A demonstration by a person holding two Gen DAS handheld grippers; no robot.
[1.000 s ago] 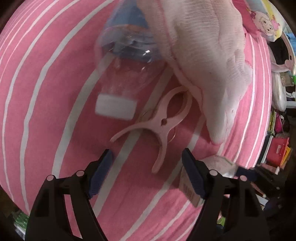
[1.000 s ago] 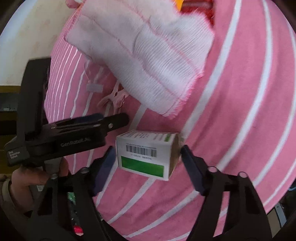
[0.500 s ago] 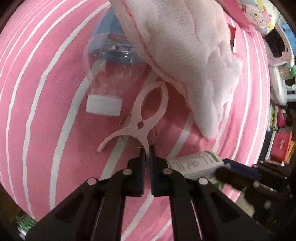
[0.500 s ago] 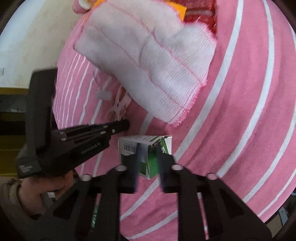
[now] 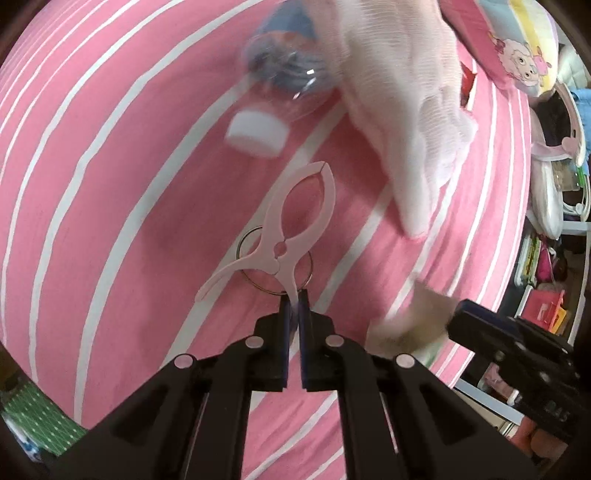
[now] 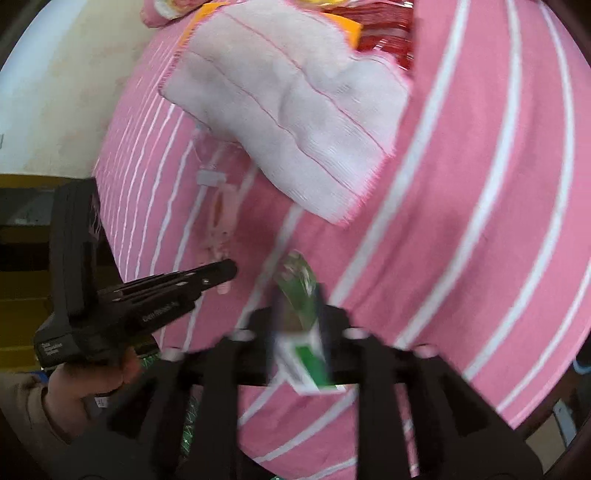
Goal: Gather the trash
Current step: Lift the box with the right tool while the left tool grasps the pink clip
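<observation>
My left gripper (image 5: pixel 293 306) is shut on one handle of a pale pink plastic clip (image 5: pixel 291 229) that lies on the pink striped bedspread (image 5: pixel 110 184). A clear plastic bottle (image 5: pixel 280 77) with a white cap lies beyond the clip, partly under a white gauze cloth (image 5: pixel 406 103). My right gripper (image 6: pixel 297 314) is shut on a small white and green carton (image 6: pixel 299 325), crushed and blurred between the jaws. The left gripper (image 6: pixel 147 302) and the clip (image 6: pixel 221 218) also show in the right wrist view. The carton shows blurred in the left wrist view (image 5: pixel 410 325).
A red and orange snack wrapper (image 6: pixel 376 22) lies behind the cloth (image 6: pixel 291 110). A cartoon sheep pillow (image 5: pixel 517 55) lies at the far right. Shelves with toys and boxes (image 5: pixel 543 258) stand past the bed's right edge. A cream wall (image 6: pixel 55 92) is on the left.
Both grippers have gone from open to shut: the left closed on the clip's handle and drew back slightly, the right closed on the carton and crushed it.
</observation>
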